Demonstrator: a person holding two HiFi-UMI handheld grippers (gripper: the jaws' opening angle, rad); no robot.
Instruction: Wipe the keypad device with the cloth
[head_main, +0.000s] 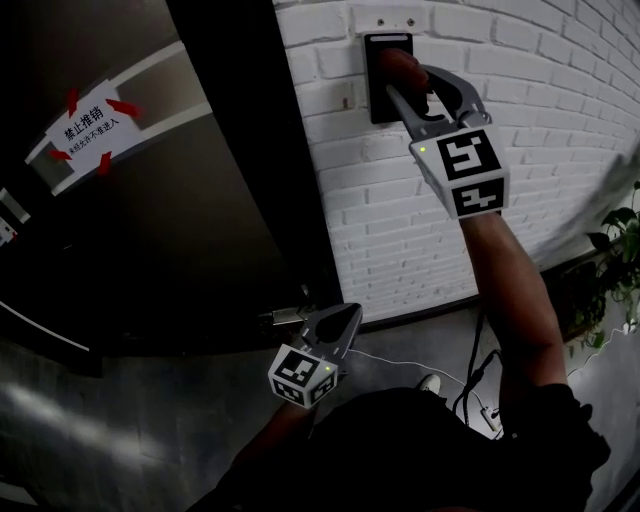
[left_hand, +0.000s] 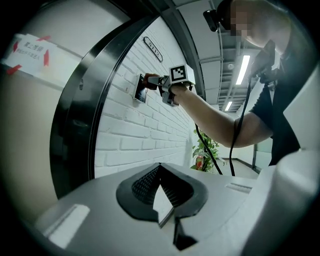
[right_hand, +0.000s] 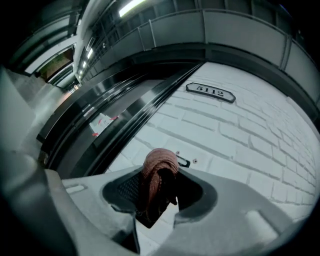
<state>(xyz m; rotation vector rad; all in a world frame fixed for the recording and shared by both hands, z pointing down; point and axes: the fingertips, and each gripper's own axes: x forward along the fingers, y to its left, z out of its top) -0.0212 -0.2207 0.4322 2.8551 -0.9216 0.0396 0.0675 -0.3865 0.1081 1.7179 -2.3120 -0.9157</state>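
The black keypad device is mounted on the white brick wall. My right gripper is raised to it and shut on a bunched reddish cloth, which presses against the keypad's face. In the right gripper view the cloth fills the jaws and hides most of the keypad; only a dark edge of the keypad shows. The left gripper view shows the keypad from the side, with the right gripper against it. My left gripper hangs low by the door frame, shut and holding nothing.
A dark door stands left of the keypad, with a white notice held by red tape. A number plate is fixed higher on the wall. A potted plant stands at the right, and cables run over the floor.
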